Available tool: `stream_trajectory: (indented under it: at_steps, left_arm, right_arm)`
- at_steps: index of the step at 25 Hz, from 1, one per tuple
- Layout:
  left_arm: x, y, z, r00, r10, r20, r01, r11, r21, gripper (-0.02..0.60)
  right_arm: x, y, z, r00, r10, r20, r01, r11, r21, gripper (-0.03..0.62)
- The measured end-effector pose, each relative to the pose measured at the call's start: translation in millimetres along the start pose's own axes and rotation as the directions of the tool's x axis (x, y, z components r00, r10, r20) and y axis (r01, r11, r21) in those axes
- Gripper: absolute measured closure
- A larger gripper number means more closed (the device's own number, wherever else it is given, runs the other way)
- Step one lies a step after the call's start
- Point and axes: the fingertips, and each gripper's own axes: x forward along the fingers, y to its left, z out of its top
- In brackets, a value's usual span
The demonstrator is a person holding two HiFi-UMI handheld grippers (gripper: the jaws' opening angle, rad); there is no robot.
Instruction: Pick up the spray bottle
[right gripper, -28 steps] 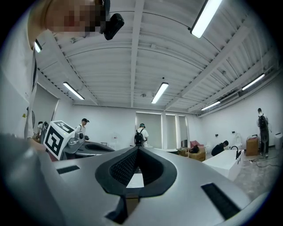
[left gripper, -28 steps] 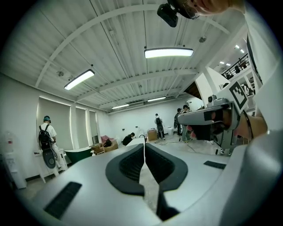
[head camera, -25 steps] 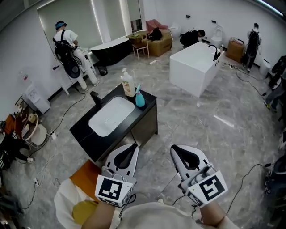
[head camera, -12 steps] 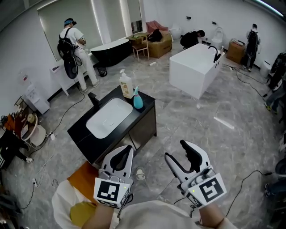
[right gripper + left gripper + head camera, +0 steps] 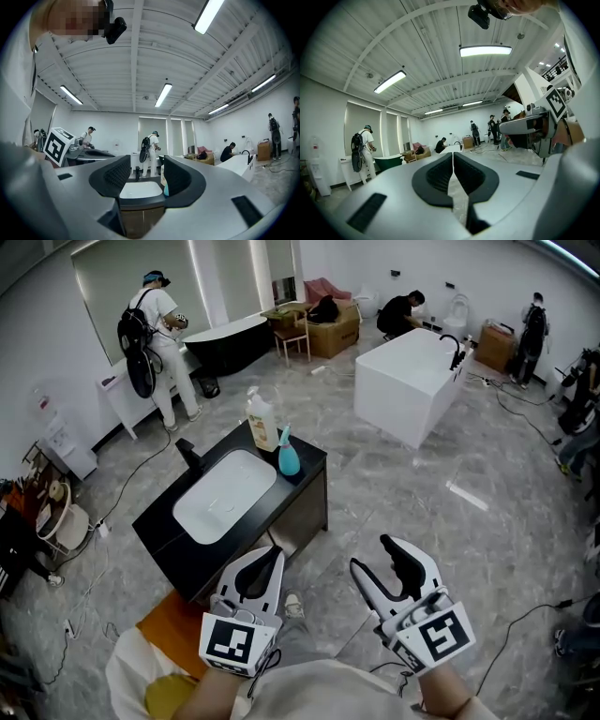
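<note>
The teal spray bottle (image 5: pixel 289 455) stands upright at the far right corner of a black vanity (image 5: pixel 305 486), next to a taller soap pump bottle (image 5: pixel 262 420). Both grippers hang low in the head view, well short of the vanity. My left gripper (image 5: pixel 273 553) is shut with nothing in it; its jaws (image 5: pixel 453 161) meet in its own view. My right gripper (image 5: pixel 375 555) is open, its jaws closing slightly with nothing between them. In the right gripper view (image 5: pixel 146 162) the spray bottle (image 5: pixel 166 190) shows far off, just inside the right jaw.
A white basin (image 5: pixel 218 496) and a black tap (image 5: pixel 187 452) are set in the vanity top. A white bathtub (image 5: pixel 410 381) stands beyond on the right. A person (image 5: pixel 156 343) works at a counter at the back left. Cables trail across the marble floor.
My right gripper's jaws have gone from shut to open. Both grippers have advanced a little toward the vanity. The person at the back left has shifted along the counter.
</note>
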Motion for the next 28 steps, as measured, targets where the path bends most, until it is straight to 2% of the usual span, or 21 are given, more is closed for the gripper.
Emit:
stream_trajectory:
  at_steps: [6, 9, 12, 14, 22, 28]
  left_arm:
    - [52, 51, -8, 1.0, -0.016, 0.003, 0.016, 1.0, -0.025, 0.555]
    - [77, 91, -11, 1.0, -0.024, -0.001, 0.024, 1.0, 0.002, 0.555]
    - [108, 134, -9, 1.0, -0.015, 0.01, 0.016, 1.0, -0.017, 0.557]
    - [129, 164, -11, 1.0, -0.012, 0.018, 0.012, 1.0, -0.025, 0.555]
    - [209, 270, -63, 0.999, -0.03, -0.038, 0.028, 0.998, -0.056, 0.555]
    - [247, 316, -78, 0.997, -0.043, -0.065, 0.04, 0.998, -0.042, 0.557]
  right_arm:
    - [74, -24, -5, 1.0, 0.004, -0.021, -0.004, 1.0, 0.001, 0.353]
    - [122, -36, 5, 1.0, 0.002, -0.018, -0.002, 1.0, -0.008, 0.355]
    - [172, -49, 10, 1.0, 0.001, -0.013, -0.001, 1.0, -0.01, 0.355]
    - [206, -59, 12, 1.0, -0.004, 0.006, 0.004, 1.0, 0.003, 0.376]
    - [338, -100, -15, 0.997, -0.049, -0.052, 0.049, 0.999, -0.003, 0.379]
    - [394, -118, -34, 0.994, -0.047, -0.095, 0.049, 0.999, 0.021, 0.379]
